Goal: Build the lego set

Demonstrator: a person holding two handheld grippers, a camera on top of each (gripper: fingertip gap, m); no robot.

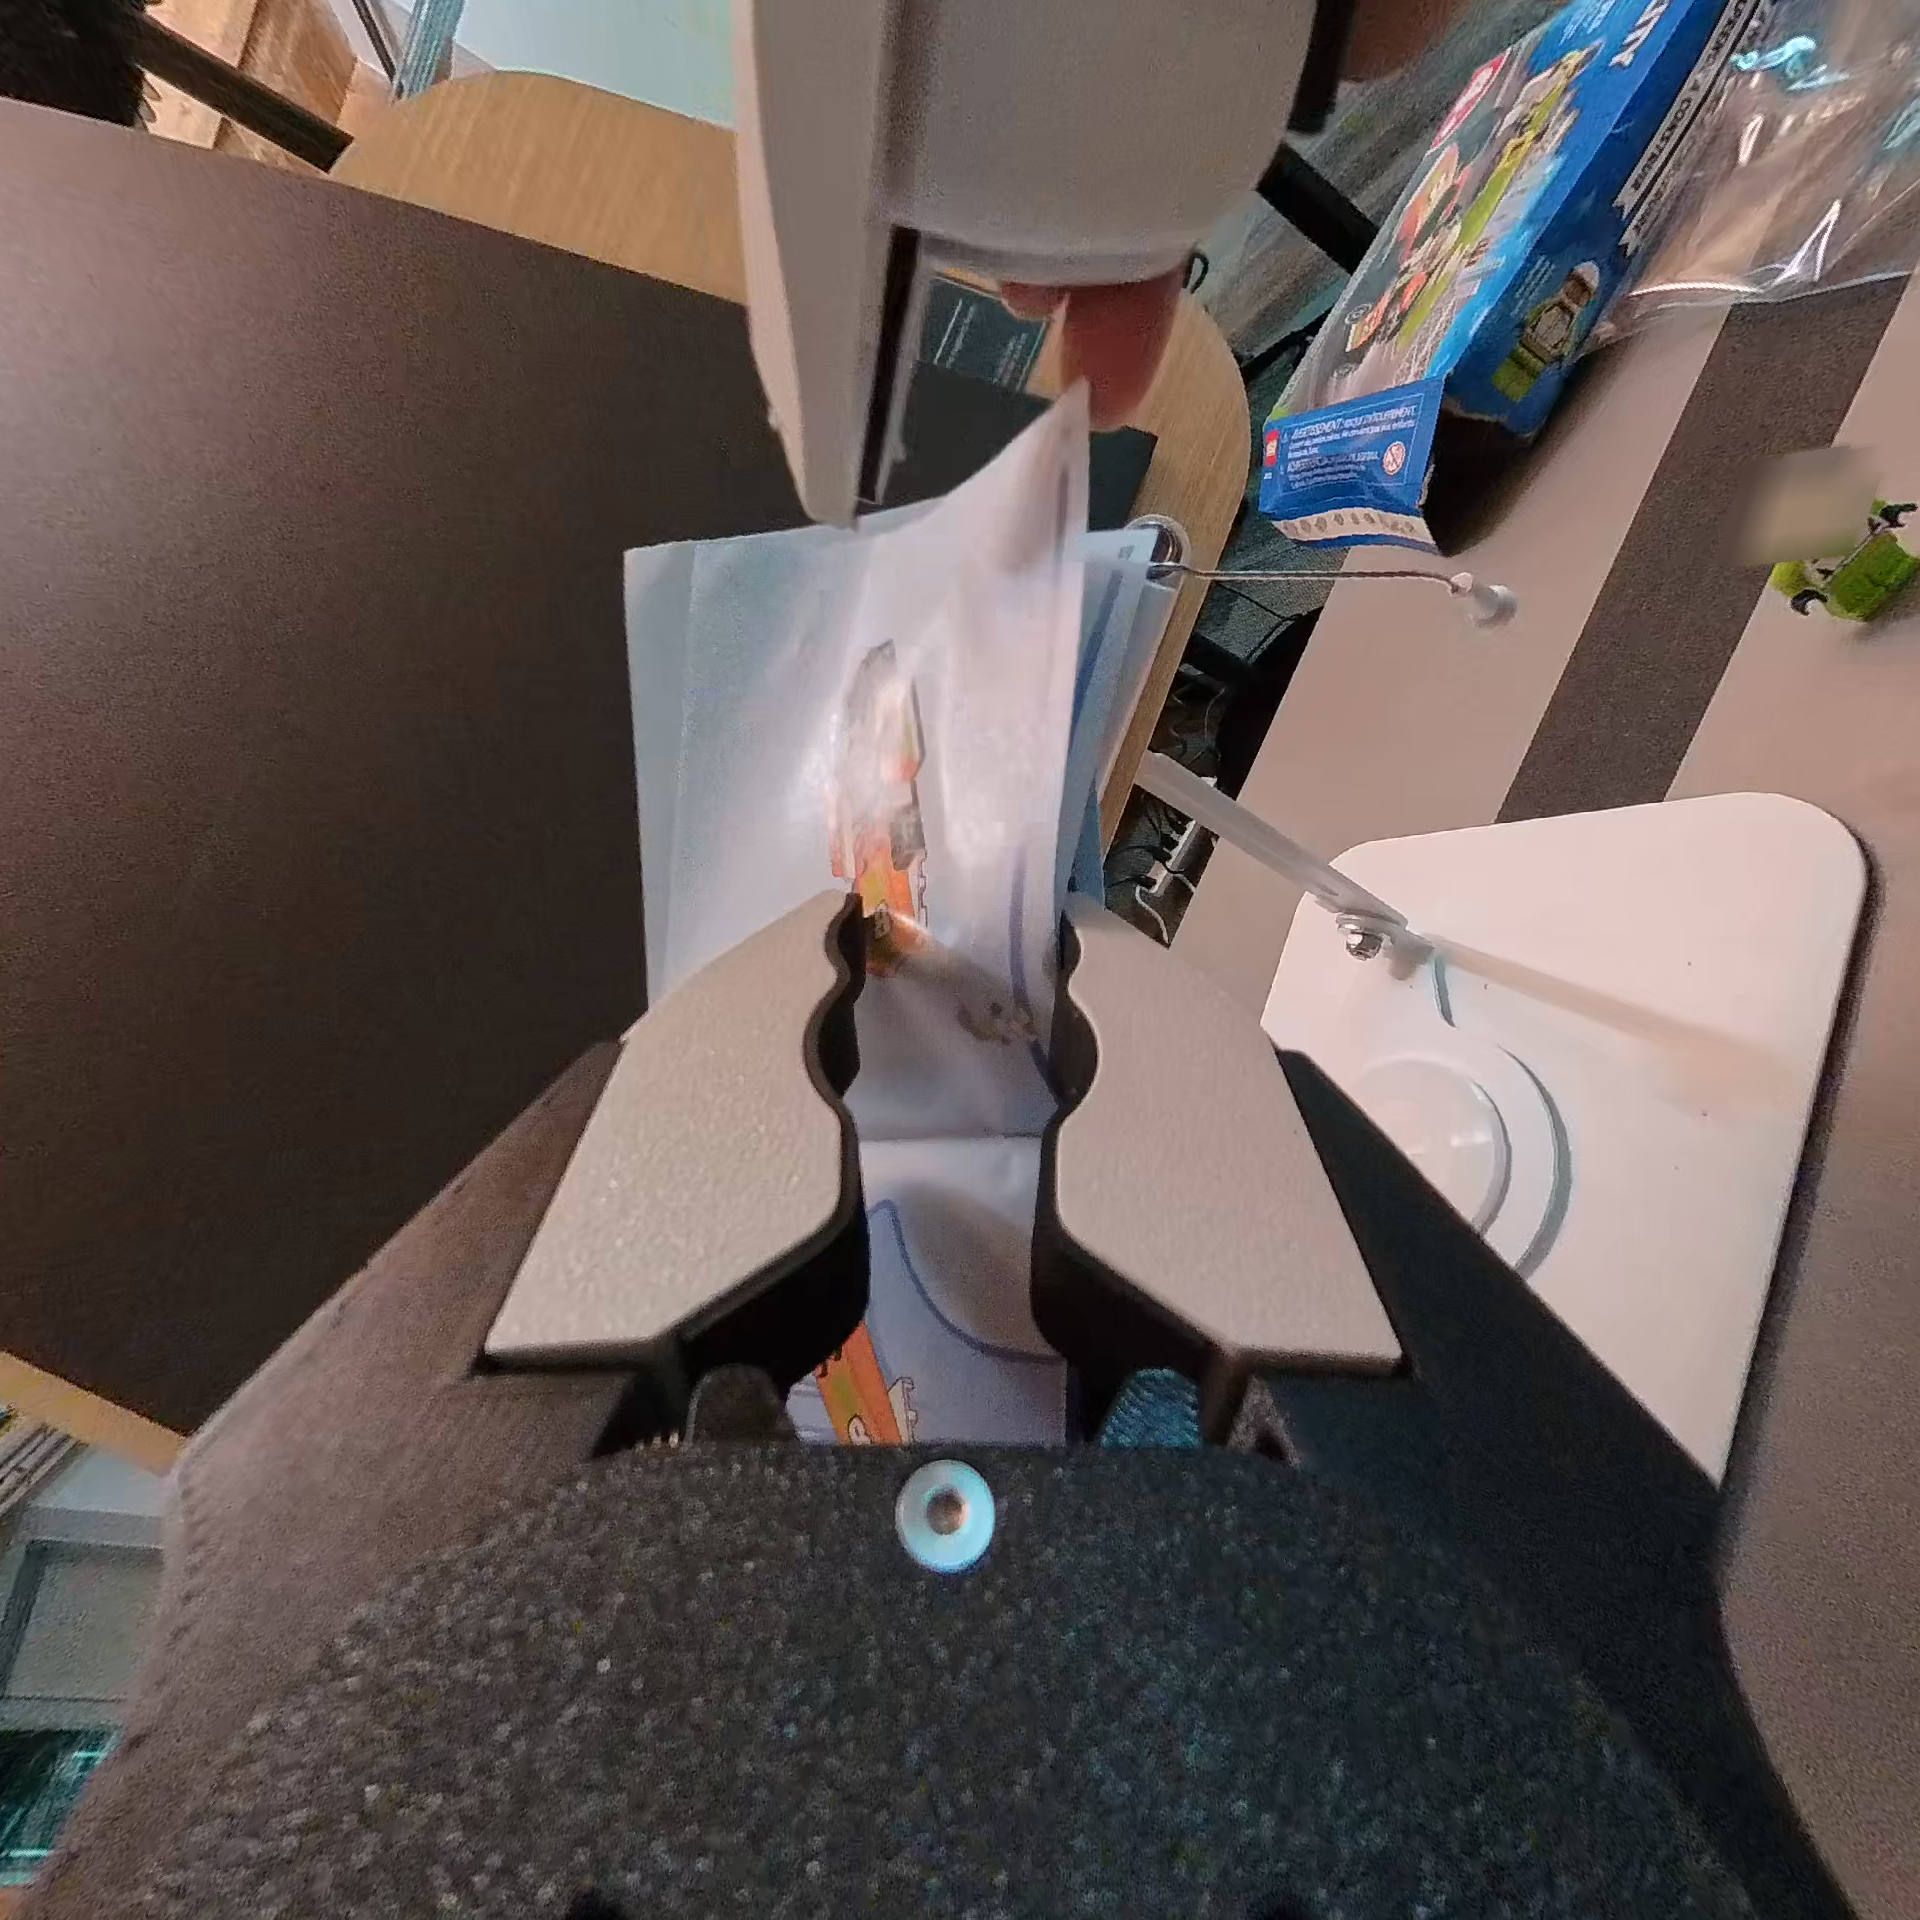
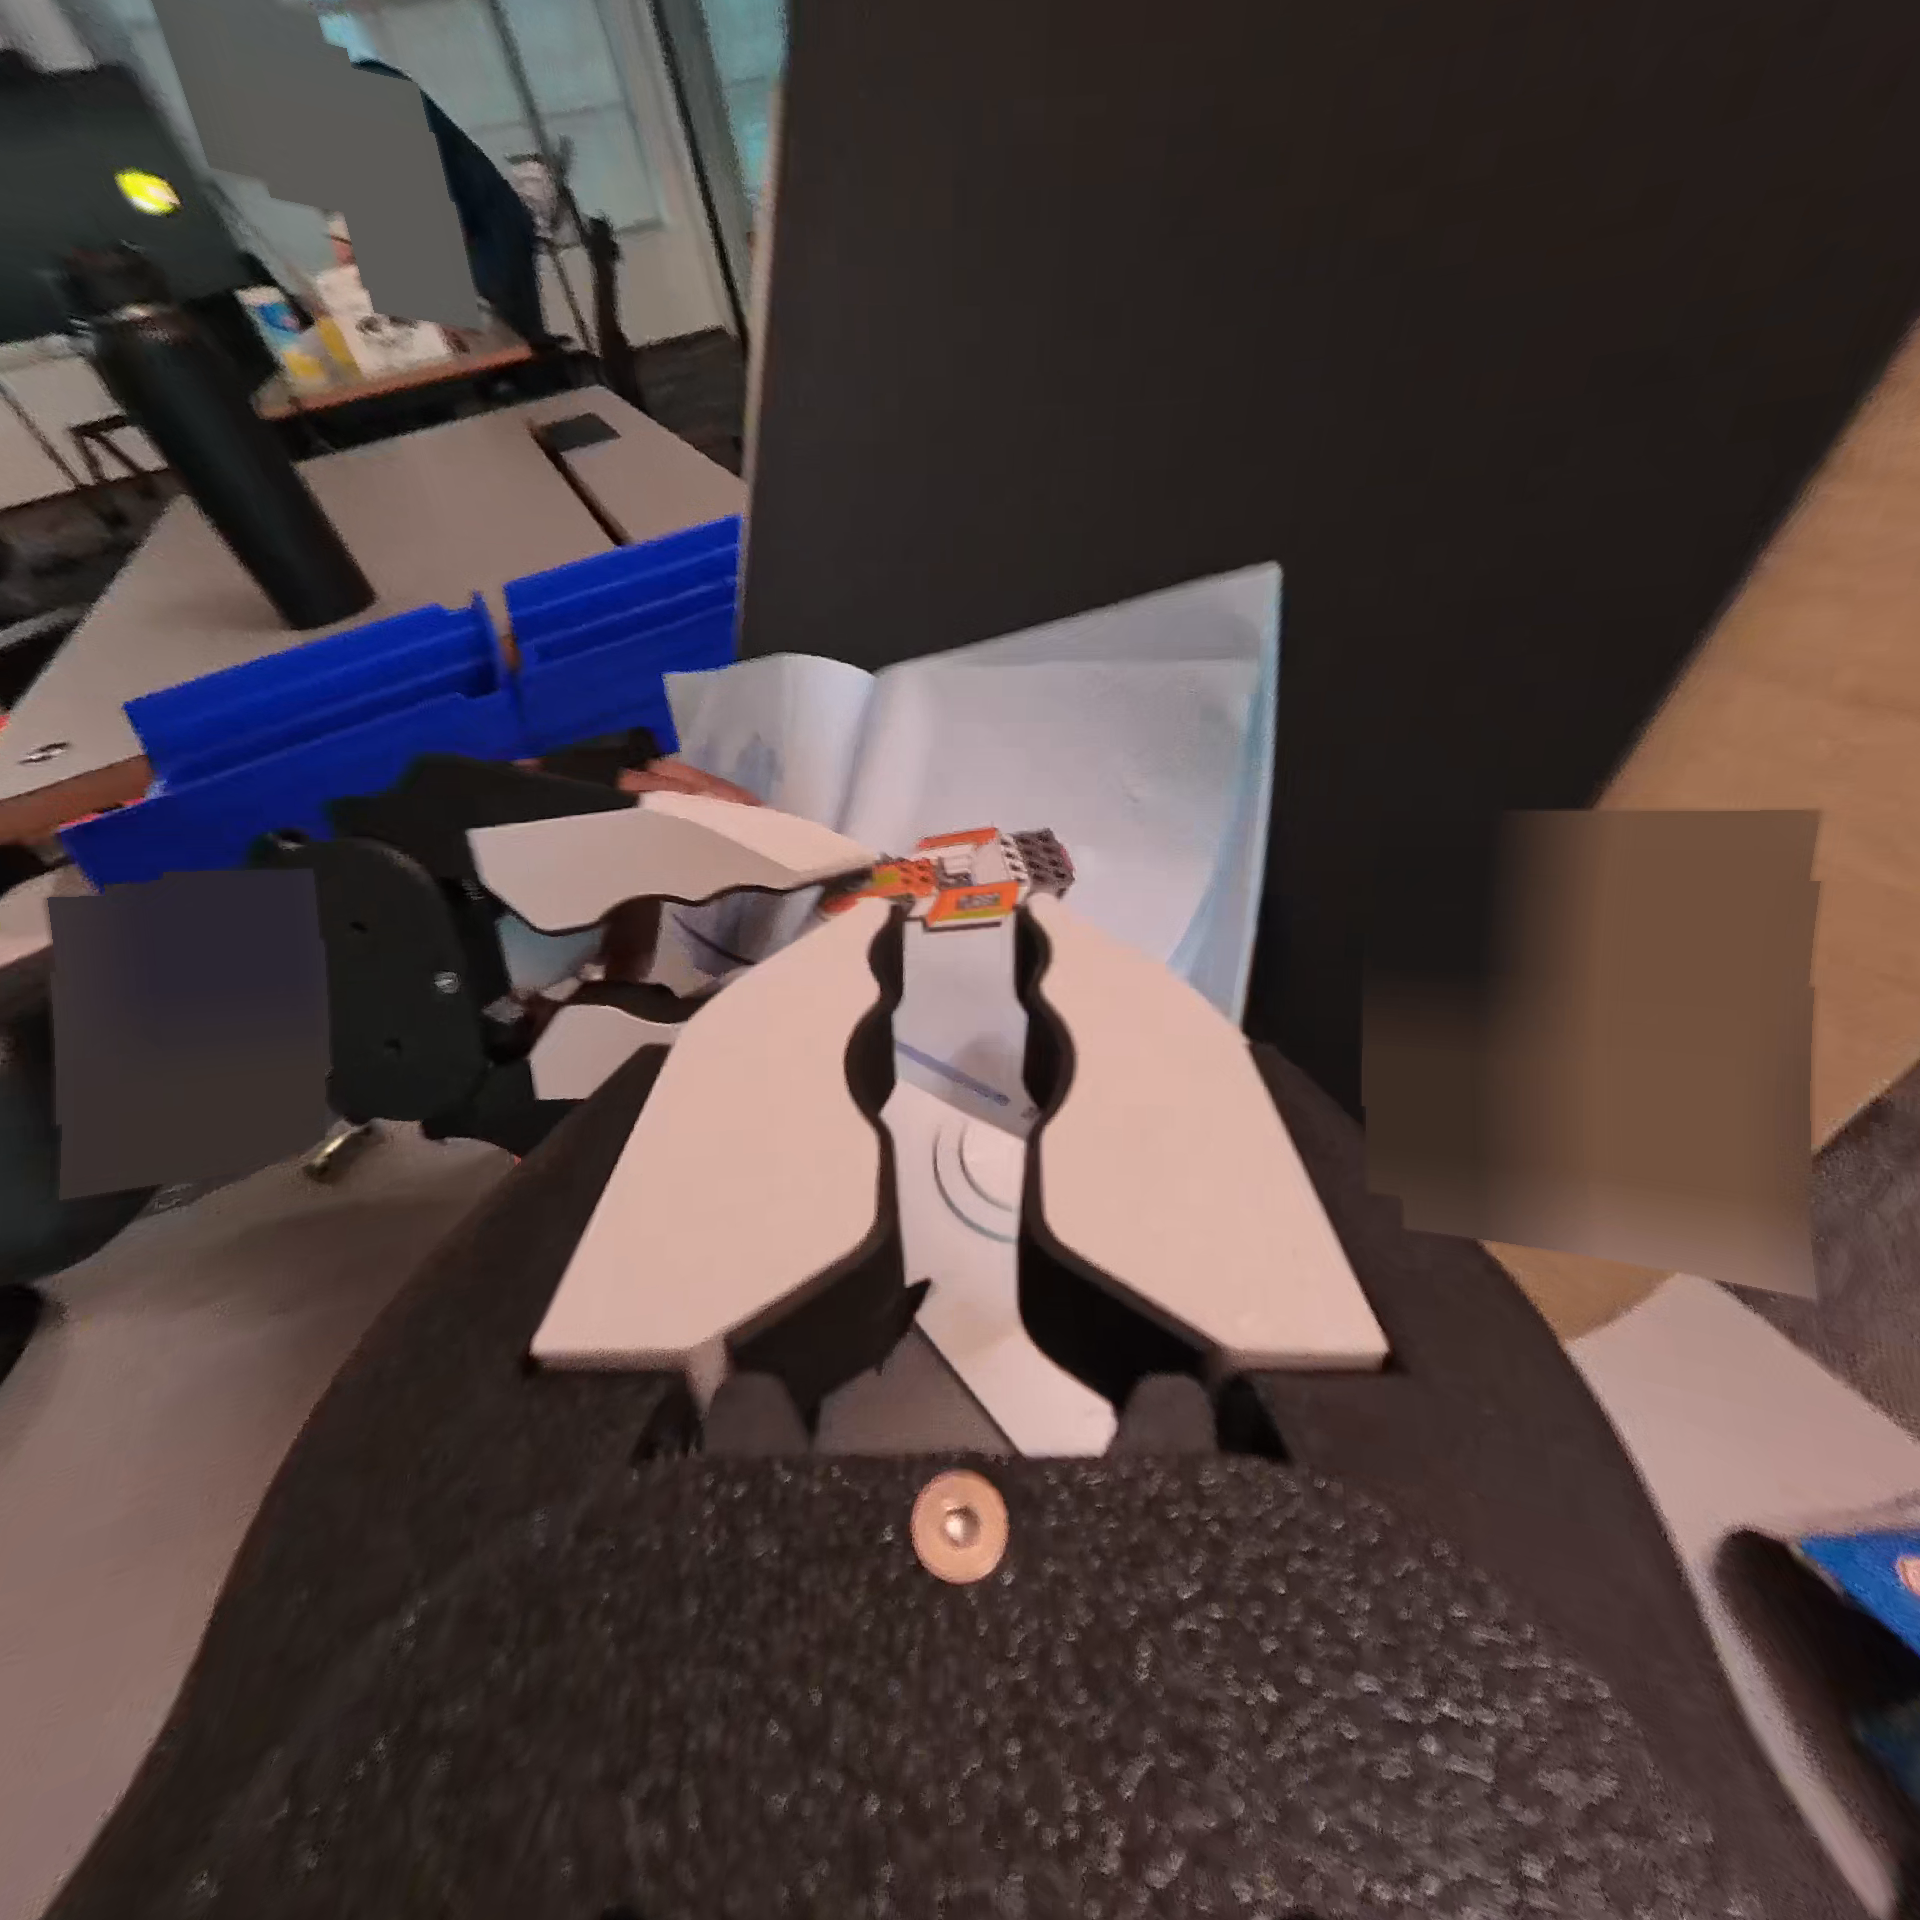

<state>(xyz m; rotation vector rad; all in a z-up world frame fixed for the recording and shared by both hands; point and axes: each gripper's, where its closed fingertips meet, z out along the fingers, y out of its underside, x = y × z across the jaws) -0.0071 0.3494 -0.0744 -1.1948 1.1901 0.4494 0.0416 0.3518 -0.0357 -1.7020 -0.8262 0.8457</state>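
Observation:
A small orange, white and grey lego assembly (image 2: 977, 878) hangs in the air in front of an open instruction booklet (image 2: 1091, 727). My left gripper (image 1: 961, 935) has its jaws narrowed on one end of the assembly (image 1: 894, 935). In the right wrist view it reaches in from the left (image 2: 790, 914). My right gripper (image 2: 961, 925) has its tips just under the assembly, with a narrow gap between them. I cannot tell whether they pinch it. The right gripper comes down from the top of the left wrist view (image 1: 831, 312), partly blurred over the booklet (image 1: 748, 675).
The booklet leans on a white stand (image 1: 1662, 1039) against a dark upright panel (image 2: 1351, 312). A blue lego box (image 1: 1558, 239), a clear plastic bag (image 1: 1818, 156) and a small green lego vehicle (image 1: 1849, 577) lie to the right. A blue bin (image 2: 416, 696) and a black bottle (image 2: 239, 488) stand to the left.

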